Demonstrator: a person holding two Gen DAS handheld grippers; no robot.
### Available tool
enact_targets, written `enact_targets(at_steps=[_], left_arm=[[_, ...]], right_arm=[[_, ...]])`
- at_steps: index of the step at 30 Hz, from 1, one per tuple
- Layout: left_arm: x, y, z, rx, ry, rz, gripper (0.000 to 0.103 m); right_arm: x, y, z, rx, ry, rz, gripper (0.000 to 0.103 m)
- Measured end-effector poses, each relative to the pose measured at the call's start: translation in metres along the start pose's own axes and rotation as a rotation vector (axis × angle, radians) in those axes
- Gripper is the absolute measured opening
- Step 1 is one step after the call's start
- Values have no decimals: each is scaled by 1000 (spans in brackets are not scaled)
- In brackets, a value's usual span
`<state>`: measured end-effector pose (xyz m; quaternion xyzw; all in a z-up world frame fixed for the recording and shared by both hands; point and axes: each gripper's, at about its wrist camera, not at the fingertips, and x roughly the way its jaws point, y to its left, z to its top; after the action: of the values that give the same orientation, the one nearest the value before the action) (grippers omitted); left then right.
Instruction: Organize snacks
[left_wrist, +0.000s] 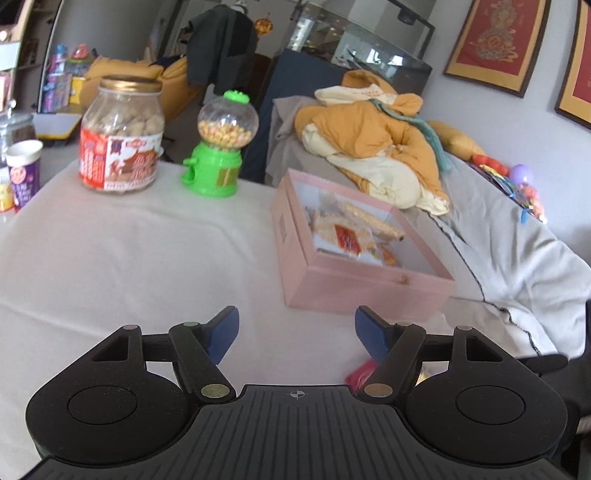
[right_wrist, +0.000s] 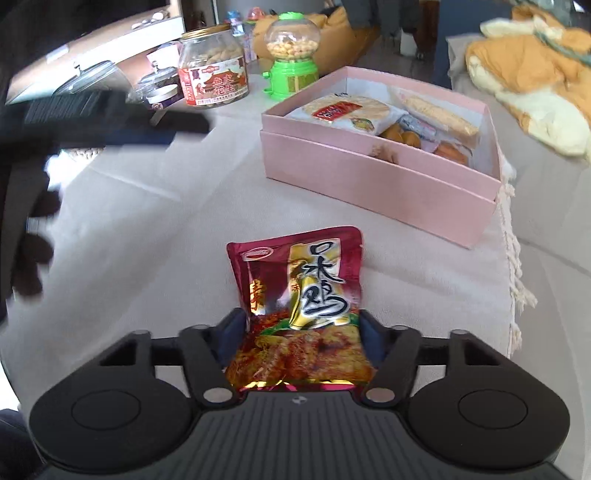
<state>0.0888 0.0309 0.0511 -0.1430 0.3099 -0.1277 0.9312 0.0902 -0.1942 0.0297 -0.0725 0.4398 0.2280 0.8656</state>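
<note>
- The right gripper (right_wrist: 301, 332) points down at the table, its blue fingers (right_wrist: 369, 334) on either side of a red snack packet (right_wrist: 295, 295).
- The jaws stand about half open around the packet's lower part; the pads sit right at its edges, but whether they press on it cannot be told.
- The packet lies flat on the pale tablecloth (right_wrist: 147, 221), near the pink box (right_wrist: 376, 184) and apart from it.
- The pink box is open and holds rice crackers (right_wrist: 340, 110) and other wrapped snacks.
- The left gripper (left_wrist: 295, 334) hovers over the cloth with its jaws wide apart and nothing between them.
- In the left view, a red corner of the packet (left_wrist: 360, 374) shows behind the right-hand finger.
- A jar of peanuts (left_wrist: 122, 133) and a green candy dispenser (left_wrist: 219, 144) stand at the far side of the table.
- Yellow bedding (left_wrist: 373, 144) is piled on the sofa beyond the box.
</note>
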Motion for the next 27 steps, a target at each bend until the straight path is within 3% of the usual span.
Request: enact_targets(at_steps=[2, 3, 5, 9, 10, 12, 15, 18, 21, 22, 23, 25, 27], left_arm=[[-1, 0, -3, 6, 10, 1, 75], [-1, 1, -3, 4, 13, 1, 74], [-4, 1, -1, -6, 6, -1, 73], [-12, 3, 2, -26, -22, -8, 73], [-14, 4, 2, -29, -26, -7, 73], [-17, 5, 2, -37, -24, -11, 73], [-16, 2, -2, -37, 5, -35, 72], [-14, -5, -9, 0, 22, -21, 72], [-7, -7, -15, 25, 53, 19, 72], [-4, -7, -18, 35, 66, 39, 72], [-2, -8, -21, 45, 79, 60, 71], [1, -7, -26, 65, 94, 106, 68], [1, -6, -30, 84, 101, 153, 67]], right_arm=[[-5, 2, 2, -11, -9, -26, 52], [-7, 3, 5, -15, -17, -35, 40], [-18, 3, 12, -1, -31, -23, 28], [-46, 4, 29, 7, -101, -6, 15], [-54, 5, 33, 8, -119, 0, 1], [-65, 5, 42, 15, -134, 38, 1], [-73, 13, 47, -24, -163, 11, 0], [-60, 12, 47, -13, -117, 23, 1], [-40, 12, 39, -29, -60, -20, 6], [-32, 11, 34, -36, -43, -19, 19], [-26, 9, 30, -38, -33, -15, 40], [-13, 8, 21, -30, -13, 13, 66], [0, 10, 13, -14, 25, 67, 67]])
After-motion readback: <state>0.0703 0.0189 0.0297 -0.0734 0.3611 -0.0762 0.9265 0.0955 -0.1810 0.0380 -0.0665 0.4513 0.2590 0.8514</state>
